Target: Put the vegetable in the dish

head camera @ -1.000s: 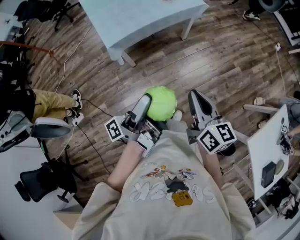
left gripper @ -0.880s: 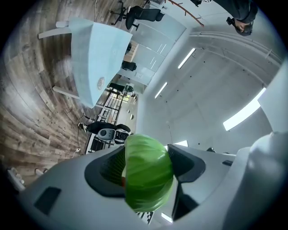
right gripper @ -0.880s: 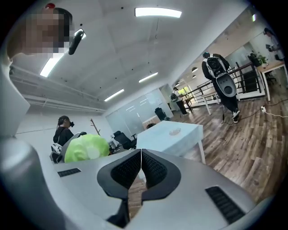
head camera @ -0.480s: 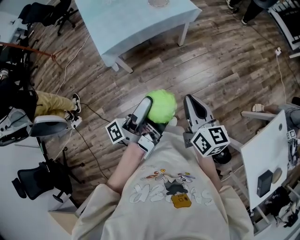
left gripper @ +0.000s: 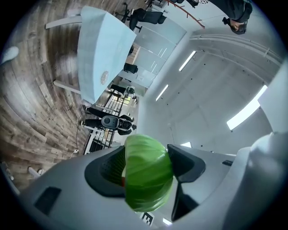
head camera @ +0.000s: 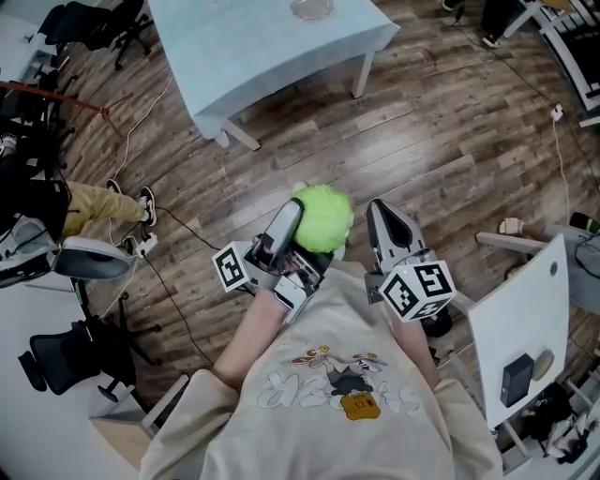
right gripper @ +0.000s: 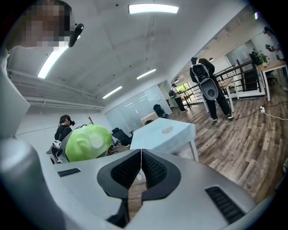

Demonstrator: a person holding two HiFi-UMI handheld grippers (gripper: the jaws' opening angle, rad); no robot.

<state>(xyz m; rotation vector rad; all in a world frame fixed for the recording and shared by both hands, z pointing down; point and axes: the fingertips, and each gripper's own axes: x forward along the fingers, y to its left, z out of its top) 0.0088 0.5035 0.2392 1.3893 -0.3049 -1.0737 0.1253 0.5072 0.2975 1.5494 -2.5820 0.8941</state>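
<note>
A round light-green cabbage is held over the wooden floor, in front of the person's chest. My left gripper is shut on the cabbage, a pad pressing each side. My right gripper hangs just right of it, shut and empty; in the right gripper view its pads meet and the cabbage shows at the left. A clear glass dish stands on the pale blue table ahead, far from both grippers. It also appears as the dish and the dish.
Black office chairs and a seated person's tan trousers are at the left. A white desk stands at the right. Cables run over the floor. People stand further off in the room.
The table has slid lower in the head view and the glass dish has come into sight on it. The cabbage stays held in the left gripper; the right gripper stays shut.
</note>
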